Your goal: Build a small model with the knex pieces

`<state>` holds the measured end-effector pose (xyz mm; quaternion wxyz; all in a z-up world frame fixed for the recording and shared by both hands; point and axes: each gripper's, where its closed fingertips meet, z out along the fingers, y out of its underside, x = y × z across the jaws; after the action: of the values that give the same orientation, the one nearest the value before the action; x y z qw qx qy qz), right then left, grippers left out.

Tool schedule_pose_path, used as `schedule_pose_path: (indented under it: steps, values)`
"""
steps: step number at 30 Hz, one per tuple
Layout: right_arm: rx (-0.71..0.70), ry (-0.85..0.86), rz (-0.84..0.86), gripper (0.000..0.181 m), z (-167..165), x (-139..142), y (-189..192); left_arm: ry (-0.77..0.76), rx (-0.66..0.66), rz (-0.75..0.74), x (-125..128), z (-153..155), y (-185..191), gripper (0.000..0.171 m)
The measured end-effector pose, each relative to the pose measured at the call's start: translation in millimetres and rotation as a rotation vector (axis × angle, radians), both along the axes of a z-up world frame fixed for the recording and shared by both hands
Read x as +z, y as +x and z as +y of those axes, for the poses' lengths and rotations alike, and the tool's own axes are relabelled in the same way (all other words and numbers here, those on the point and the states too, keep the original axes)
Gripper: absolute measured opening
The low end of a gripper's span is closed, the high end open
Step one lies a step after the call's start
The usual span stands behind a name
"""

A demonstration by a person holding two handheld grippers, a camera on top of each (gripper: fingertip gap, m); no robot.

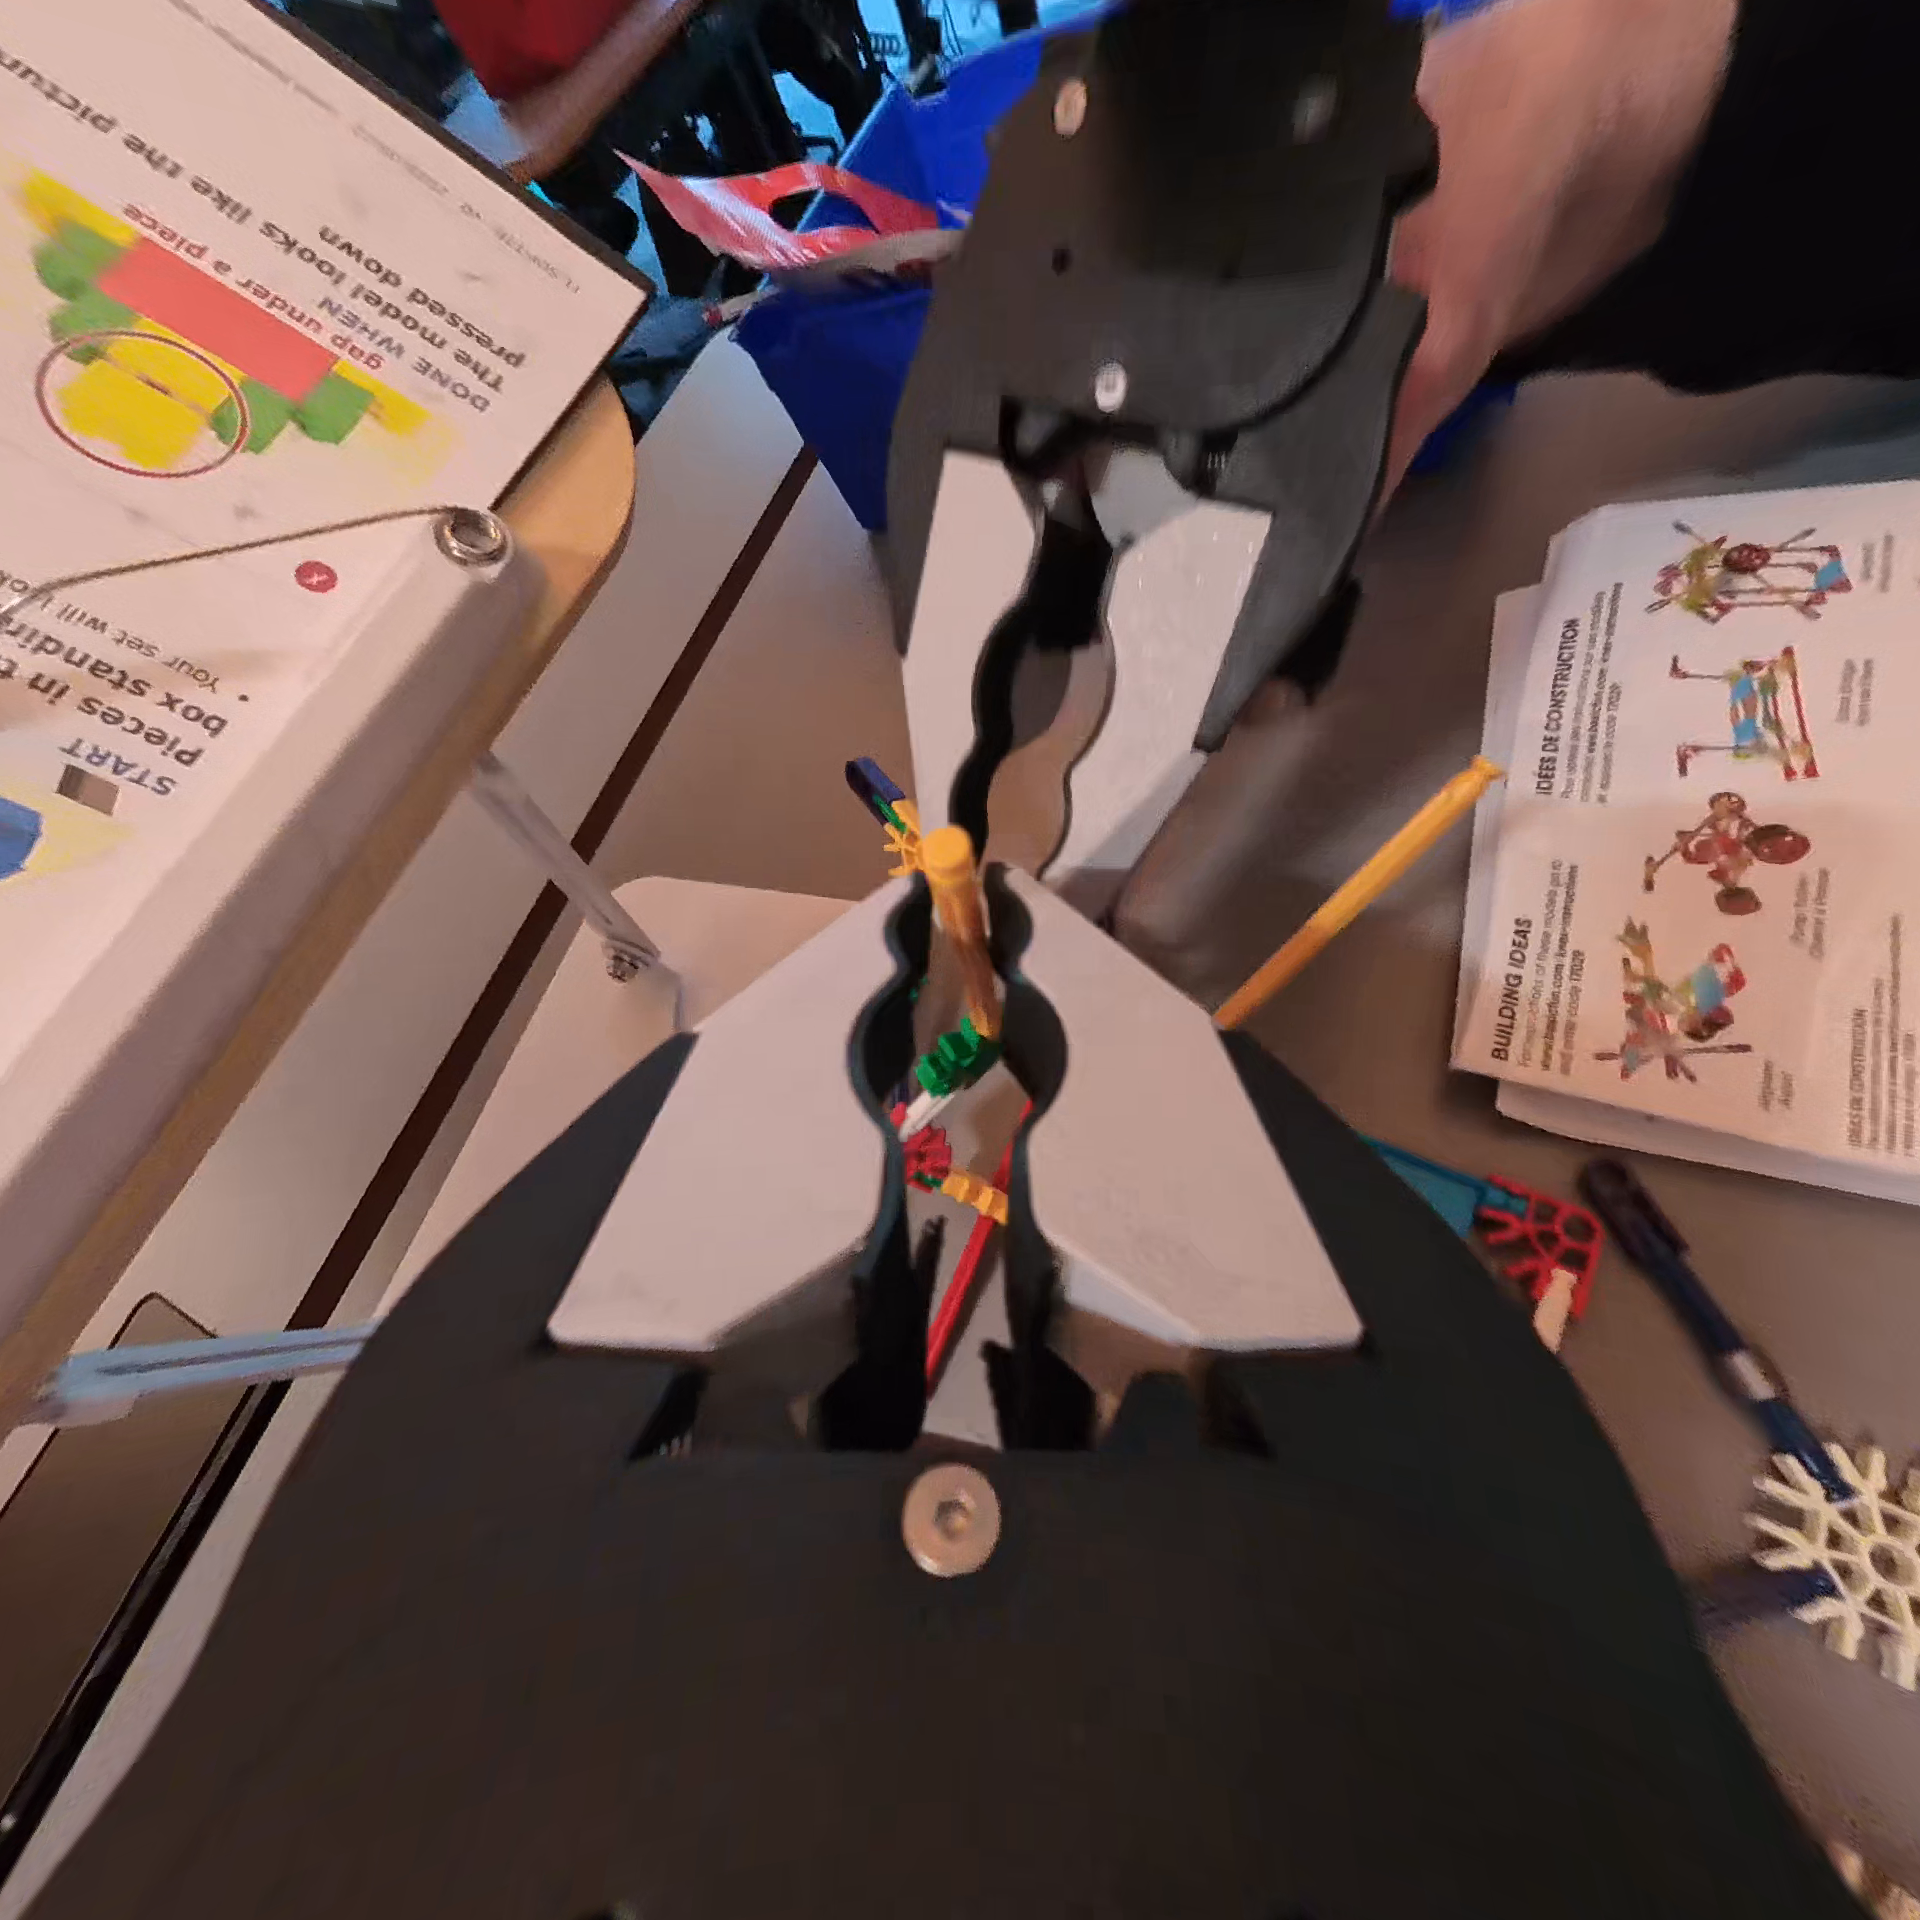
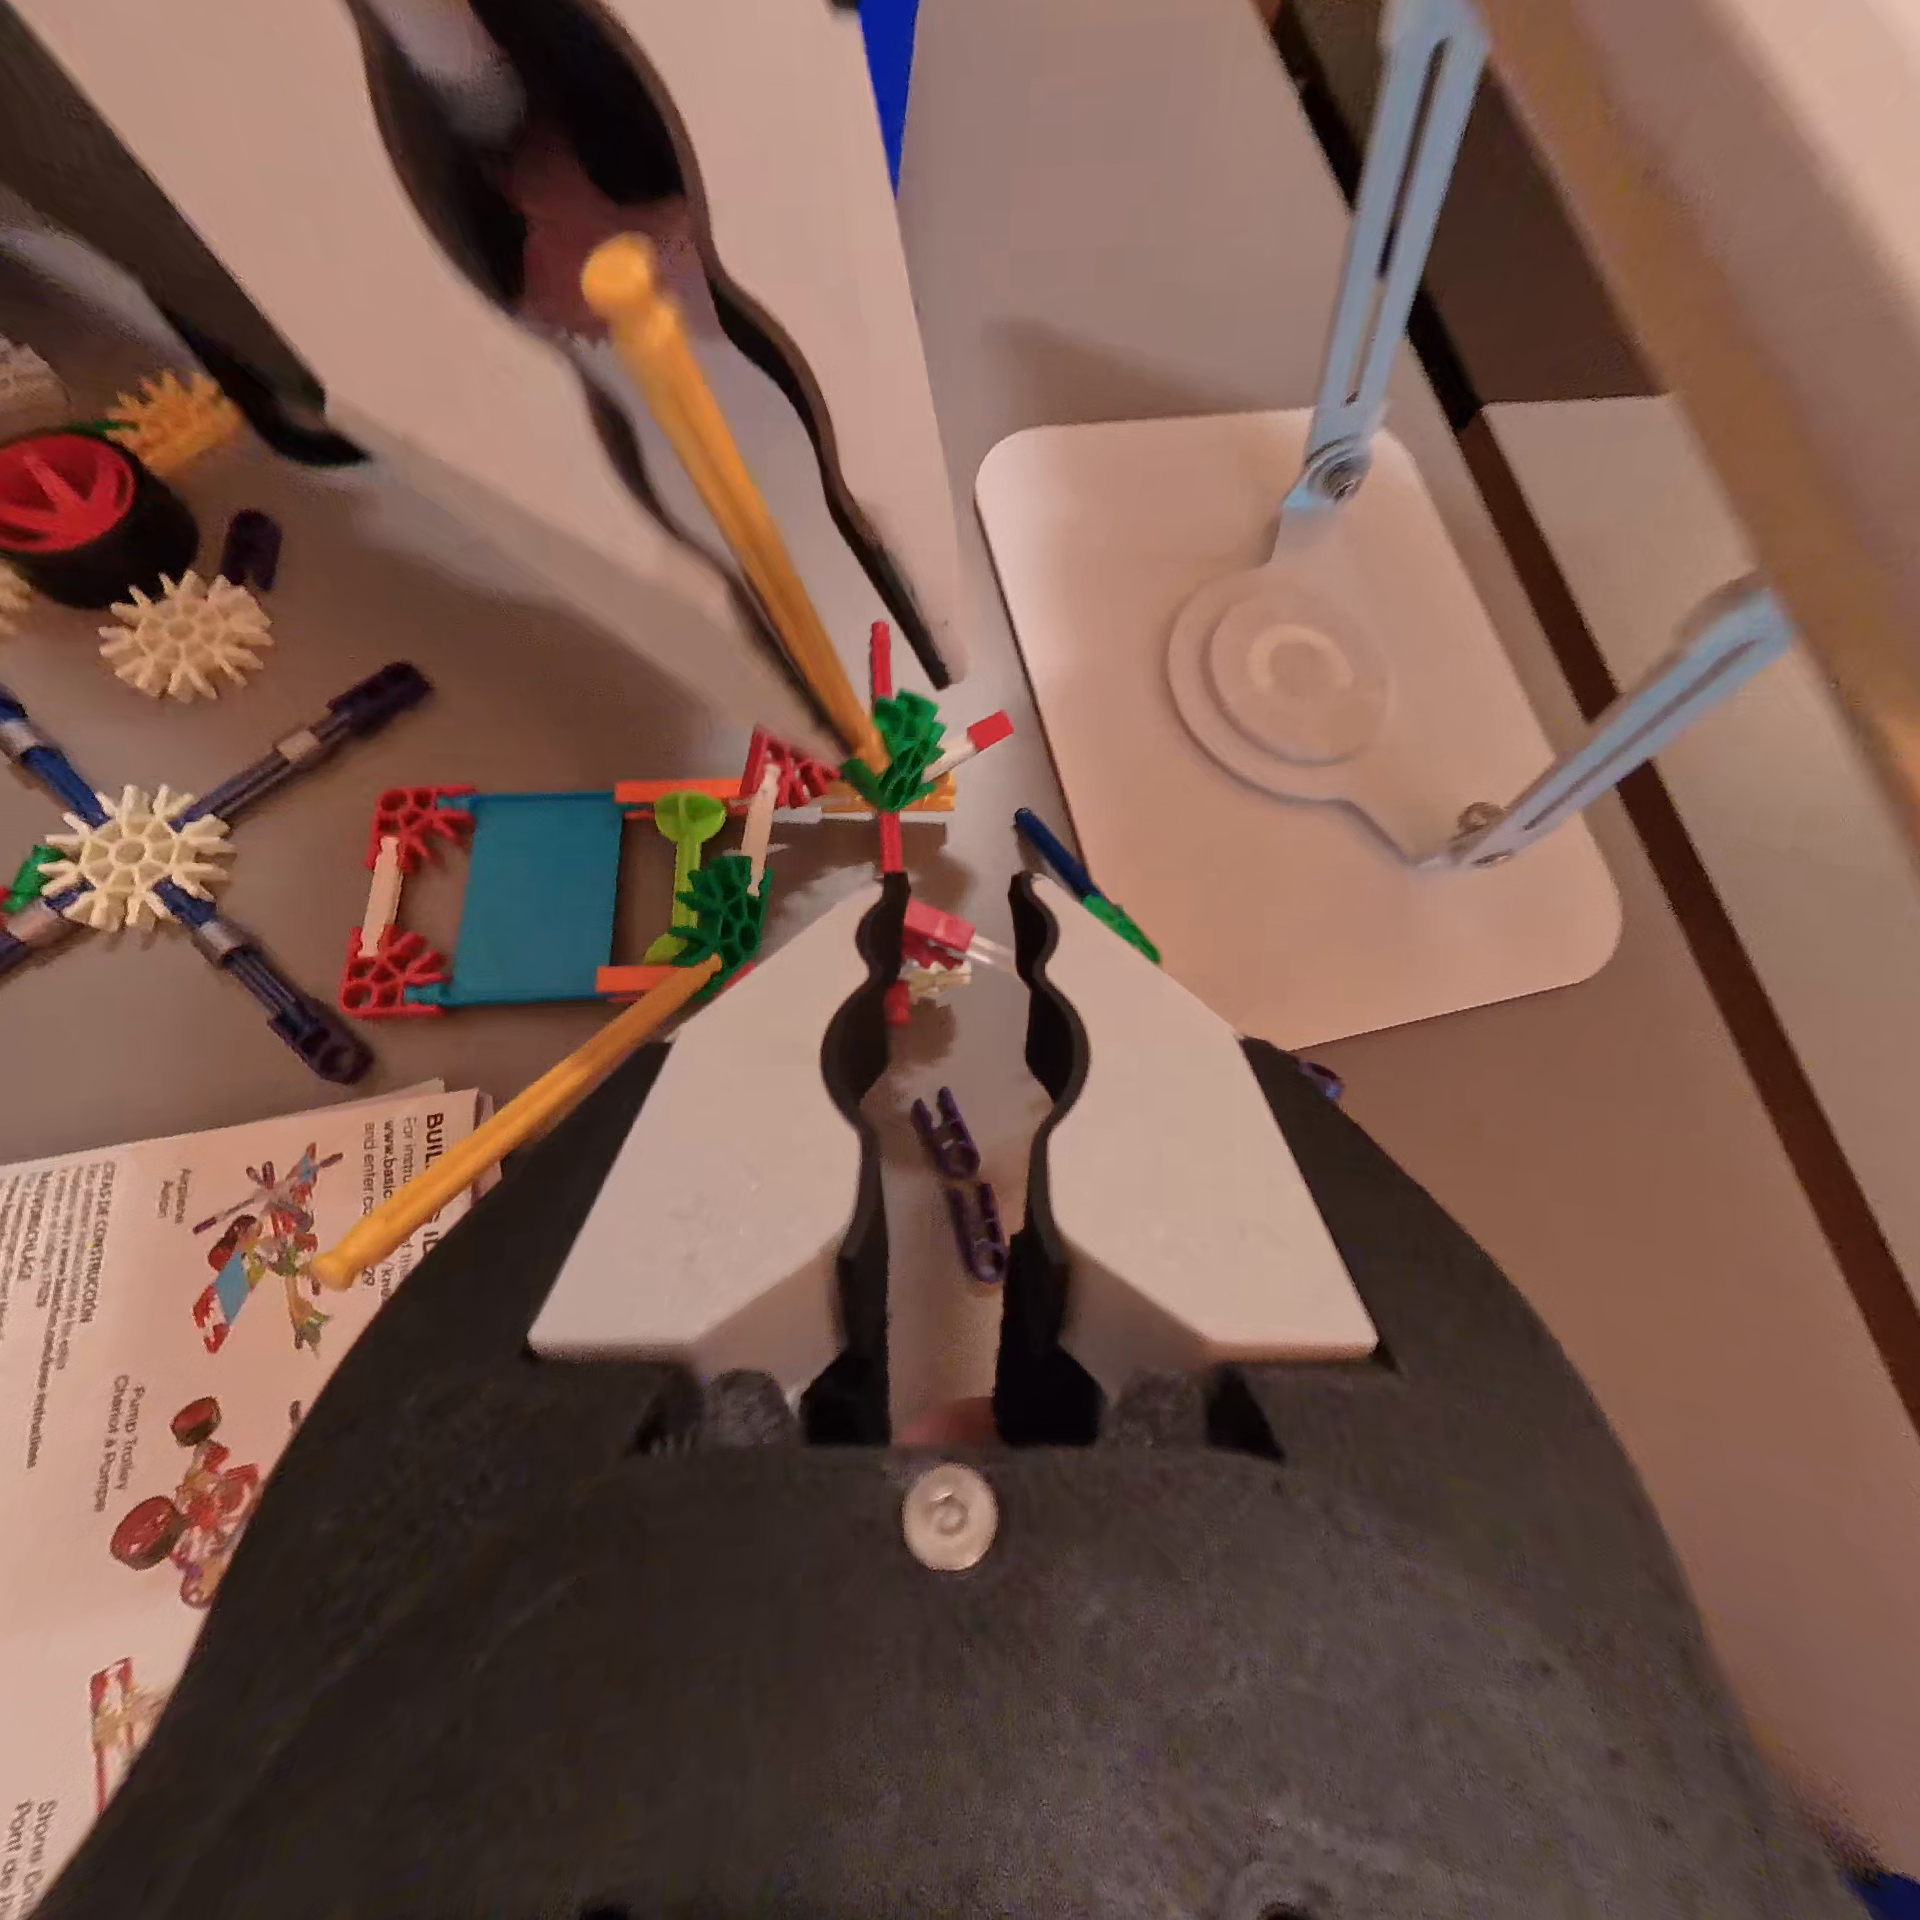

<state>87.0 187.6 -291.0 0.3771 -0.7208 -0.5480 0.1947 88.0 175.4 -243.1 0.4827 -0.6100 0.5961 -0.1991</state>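
My left gripper (image 1: 954, 883) is shut on an upright yellow rod (image 1: 961, 925). The rod's lower end plugs into a green connector (image 2: 906, 750) on a small rod-and-connector model (image 2: 540, 894) with a blue panel, lying on the grey table. In the right wrist view the left gripper comes in from the top left around the rod (image 2: 707, 468). My right gripper (image 2: 956, 894) is slightly open and empty, its tips just beside that green connector; it also shows in the left wrist view (image 1: 987, 831). A purple connector (image 2: 961, 1184) lies on the table between its fingers. A second yellow rod (image 2: 520, 1122) slants out from the model.
A printed booklet (image 1: 1683, 831) lies on the right. White snowflake connectors on blue rods (image 2: 135, 852), a red wheel in a black tyre (image 2: 62, 509) and loose pieces lie beside the model. A white stand base (image 2: 1299, 727) carries a sign board (image 1: 208, 416). A hand (image 1: 1538, 187) holds the right gripper. Spacing between my two grippers at the tips: around 5 cm.
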Motion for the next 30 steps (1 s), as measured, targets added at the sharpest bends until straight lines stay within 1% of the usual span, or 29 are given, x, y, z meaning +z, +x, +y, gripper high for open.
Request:
schedule_pose_path:
  steps: [1, 3, 5, 10, 12, 19, 22, 25, 27, 30]
  values:
    - [0.007, 0.003, -0.008, 0.020, -0.3, -4.4, -2.1, -0.011, -0.009, -0.003, -0.2, -1.3, 0.3, 0.003]
    - [0.032, 0.011, -0.007, 0.020, -3.3, -9.7, -7.5, -0.033, -0.029, -0.009, 0.3, -3.0, -1.8, 0.003]
    - [0.034, 0.027, -0.029, 0.017, -2.6, -15.1, -8.2, -0.042, -0.029, 0.002, 0.0, 0.6, -7.8, 0.003]
    - [0.052, 0.014, -0.032, 0.014, -5.3, -15.2, -6.5, -0.085, -0.094, 0.035, -0.4, -3.8, -23.6, 0.003]
    - [0.049, 0.005, -0.026, 0.014, -4.8, -15.2, -6.3, -0.070, -0.065, 0.057, -0.6, 4.4, -31.8, 0.005]
    - [0.042, -0.001, -0.028, 0.012, -4.1, -14.1, -4.0, -0.095, -0.066, 0.070, -4.0, 10.2, -42.4, 0.007]
    - [0.020, -0.003, 0.025, 0.013, 0.0, -1.6, -1.1, -0.091, -0.055, 0.074, -3.9, 14.5, -47.4, 0.007]
    - [-0.033, -0.017, 0.146, 0.015, 9.1, 24.4, 5.0, -0.091, -0.056, 0.078, -3.8, 15.4, -50.2, 0.007]
    - [-0.060, -0.023, 0.201, 0.015, 13.6, 36.8, 10.2, -0.090, -0.053, 0.079, -3.8, 16.4, -50.9, 0.007]
    - [-0.078, -0.015, 0.222, 0.020, 16.6, 41.6, 11.3, -0.090, -0.053, 0.080, -4.1, 16.6, -51.0, 0.008]
